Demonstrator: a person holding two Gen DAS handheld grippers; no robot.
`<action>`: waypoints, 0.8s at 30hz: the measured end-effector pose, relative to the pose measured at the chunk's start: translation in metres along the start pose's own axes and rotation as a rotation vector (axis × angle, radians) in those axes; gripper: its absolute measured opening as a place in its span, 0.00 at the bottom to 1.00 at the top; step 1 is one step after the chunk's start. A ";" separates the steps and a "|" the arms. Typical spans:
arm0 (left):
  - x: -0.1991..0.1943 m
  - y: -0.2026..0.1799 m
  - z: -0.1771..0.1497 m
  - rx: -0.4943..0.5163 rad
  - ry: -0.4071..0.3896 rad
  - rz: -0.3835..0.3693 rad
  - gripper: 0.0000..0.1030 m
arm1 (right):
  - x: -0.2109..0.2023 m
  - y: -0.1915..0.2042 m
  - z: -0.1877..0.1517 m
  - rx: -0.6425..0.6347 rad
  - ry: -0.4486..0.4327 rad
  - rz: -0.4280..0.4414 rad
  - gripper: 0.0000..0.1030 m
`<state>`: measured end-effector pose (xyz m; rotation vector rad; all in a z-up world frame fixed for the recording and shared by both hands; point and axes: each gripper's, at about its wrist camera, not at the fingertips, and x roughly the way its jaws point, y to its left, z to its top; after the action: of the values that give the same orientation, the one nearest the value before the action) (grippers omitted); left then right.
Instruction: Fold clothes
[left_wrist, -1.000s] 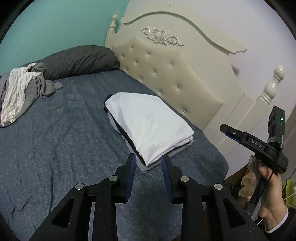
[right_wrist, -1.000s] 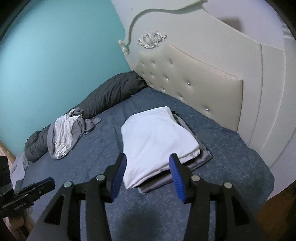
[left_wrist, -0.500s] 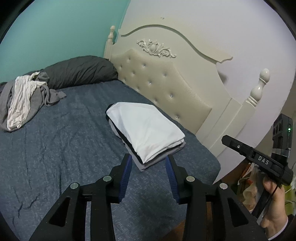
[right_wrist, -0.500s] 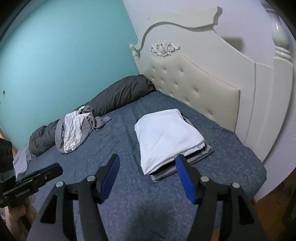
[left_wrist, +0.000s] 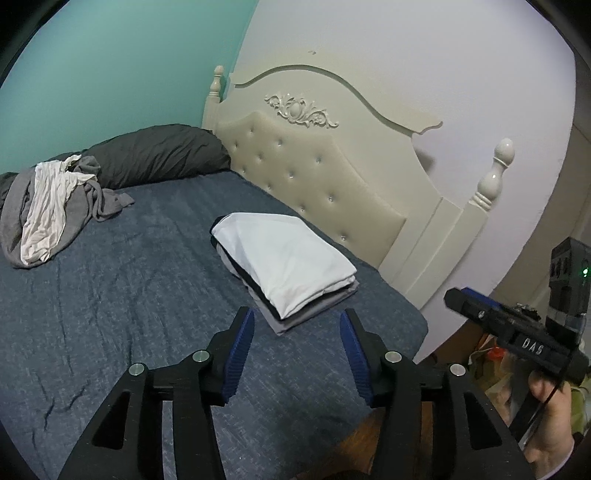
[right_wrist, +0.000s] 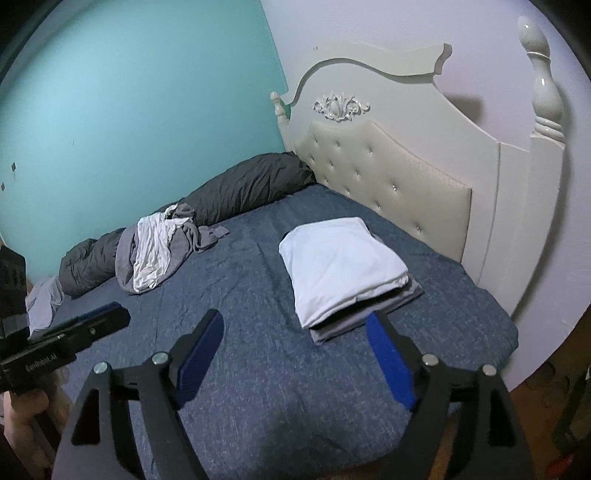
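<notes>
Both grippers have pulled back from the bed since a second ago, and their jaws have spread wider; the folded stack that sat right at the fingertips now lies clear ahead of them. The left gripper (left_wrist: 296, 334) is open and holds nothing, and the right gripper (right_wrist: 295, 338) is the same, its blue pads well apart over bare blanket. Just beyond the fingers sits the folded stack (left_wrist: 286, 260), a white piece on top of dark and grey ones, near the headboard (left_wrist: 314, 184) side of the bed (left_wrist: 110, 295). It looks finished. What is left to fold is the crumpled pile (left_wrist: 51, 210) of grey and white clothes, far across the blanket against the dark pillow (left_wrist: 155, 155). From the fingers it lies ahead and off to the left, its long axis running roughly away from the grippers. The left gripper appears the nearer one, so it would likely reach first.
</notes>
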<state>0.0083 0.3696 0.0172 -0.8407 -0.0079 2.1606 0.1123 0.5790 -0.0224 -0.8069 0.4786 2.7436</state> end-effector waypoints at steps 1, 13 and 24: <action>-0.003 -0.001 -0.001 0.007 -0.003 -0.001 0.54 | -0.003 0.002 -0.002 0.000 0.000 0.007 0.79; -0.036 -0.010 -0.012 0.049 -0.040 0.004 0.75 | -0.030 0.019 -0.026 -0.022 -0.036 -0.043 0.86; -0.046 -0.012 -0.026 0.099 -0.045 0.047 0.89 | -0.042 0.027 -0.039 -0.043 -0.082 -0.090 0.97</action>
<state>0.0528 0.3396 0.0266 -0.7426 0.0968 2.2041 0.1570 0.5337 -0.0233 -0.7048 0.3595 2.6993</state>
